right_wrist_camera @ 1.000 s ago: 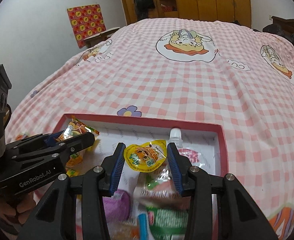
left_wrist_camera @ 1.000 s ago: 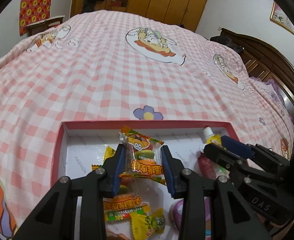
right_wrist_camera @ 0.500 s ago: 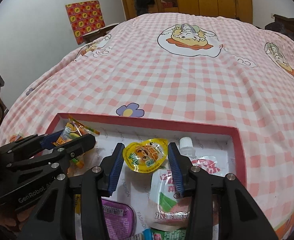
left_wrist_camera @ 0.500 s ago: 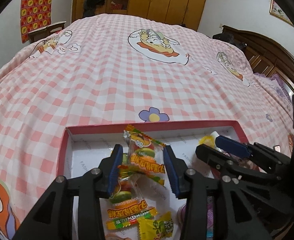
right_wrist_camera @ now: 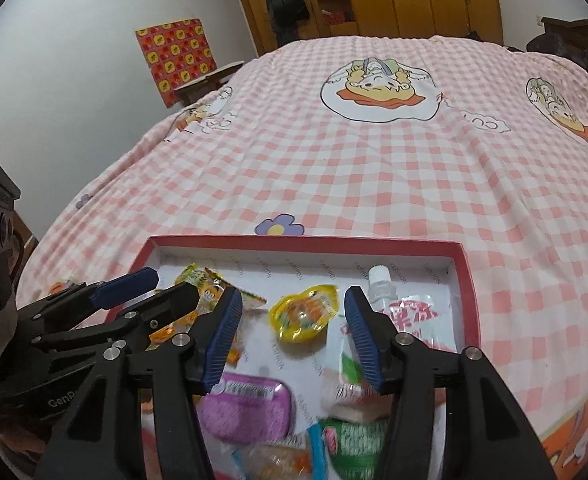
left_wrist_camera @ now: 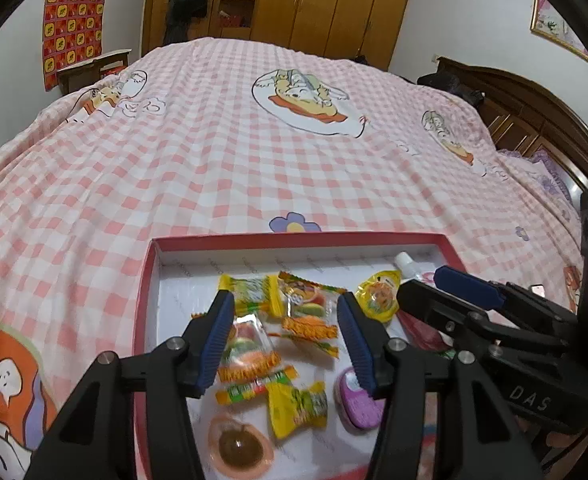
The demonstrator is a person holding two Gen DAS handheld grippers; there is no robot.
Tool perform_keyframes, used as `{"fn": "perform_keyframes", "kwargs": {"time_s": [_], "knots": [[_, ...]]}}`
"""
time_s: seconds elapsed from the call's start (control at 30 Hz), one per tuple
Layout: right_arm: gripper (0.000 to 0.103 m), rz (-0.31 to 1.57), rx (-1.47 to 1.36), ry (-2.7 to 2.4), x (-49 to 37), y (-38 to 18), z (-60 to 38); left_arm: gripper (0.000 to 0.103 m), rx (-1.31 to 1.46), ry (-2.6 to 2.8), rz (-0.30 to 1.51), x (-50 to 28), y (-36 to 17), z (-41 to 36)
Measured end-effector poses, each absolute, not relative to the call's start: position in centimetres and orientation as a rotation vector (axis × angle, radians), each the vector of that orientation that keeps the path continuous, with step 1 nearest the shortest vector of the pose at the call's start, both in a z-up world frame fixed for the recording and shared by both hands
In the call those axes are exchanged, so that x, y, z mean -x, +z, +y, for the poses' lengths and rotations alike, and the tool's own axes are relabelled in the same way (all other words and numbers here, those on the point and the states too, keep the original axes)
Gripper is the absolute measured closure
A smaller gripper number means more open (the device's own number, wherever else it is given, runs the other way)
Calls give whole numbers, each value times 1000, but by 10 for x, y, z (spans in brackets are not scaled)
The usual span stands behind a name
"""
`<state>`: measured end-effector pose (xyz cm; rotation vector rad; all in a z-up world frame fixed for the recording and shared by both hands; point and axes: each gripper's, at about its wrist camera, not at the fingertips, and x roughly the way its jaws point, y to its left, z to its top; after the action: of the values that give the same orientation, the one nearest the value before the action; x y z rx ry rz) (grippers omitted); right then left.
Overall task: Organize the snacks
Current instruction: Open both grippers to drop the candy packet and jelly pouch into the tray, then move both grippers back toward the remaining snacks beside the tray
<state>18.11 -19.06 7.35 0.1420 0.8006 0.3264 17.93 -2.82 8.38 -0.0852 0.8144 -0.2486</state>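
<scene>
From the left wrist view, the left tool hangs over the red-rimmed tray that sits on the pink checked bed. Its jaws have just been opening and now stand apart, pressing on nothing; the orange burger-candy packet lies loose in the tray in the gap between the blue pads. Around it are a yellow wrapped candy, a second yellow candy, a round brown jelly cup and a purple tin. This view alone shows the jelly cup and the nearer left corner of the tray. The right tool comes in from the right edge, with the yellow jelly cup just beyond its tips.

From the right wrist view, the right tool is also over the tray, jaws just opened and holding nothing. The yellow jelly cup rests on the tray floor between the pads, touching neither. Only here can the white spouted drink pouch be seen whole, against the tray's right wall, along with a green packet and a blue-edged clear packet at the bottom edge. The purple tin lies under the left finger. The left tool enters from the left, its tips over the orange packets.
</scene>
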Motion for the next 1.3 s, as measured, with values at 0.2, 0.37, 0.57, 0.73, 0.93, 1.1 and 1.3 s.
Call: {"fn": "perform_keyframes", "kwargs": {"time_s": [0.2, 0.37, 0.57, 0.73, 0.93, 1.1, 1.3], "knots": [[44, 779, -152, 341, -159, 82, -193, 42, 63, -237, 802, -155, 91, -29], [44, 778, -134, 346, -139, 84, -192, 42, 57, -236, 809, -136, 93, -29], [44, 770, -116, 350, -109, 86, -193, 42, 77, -256, 793, -104, 100, -26], [44, 769, -115, 344, -86, 87, -197, 42, 76, -274, 792, -78, 103, -28], [44, 799, -109, 332, -58, 82, -203, 42, 78, -304, 793, -46, 101, -32], [44, 820, -102, 316, -38, 78, -210, 42, 65, -352, 815, -29, 95, -42], [44, 846, -113, 296, -22, 70, -219, 42, 47, -409, 877, -17, 77, -53]]}}
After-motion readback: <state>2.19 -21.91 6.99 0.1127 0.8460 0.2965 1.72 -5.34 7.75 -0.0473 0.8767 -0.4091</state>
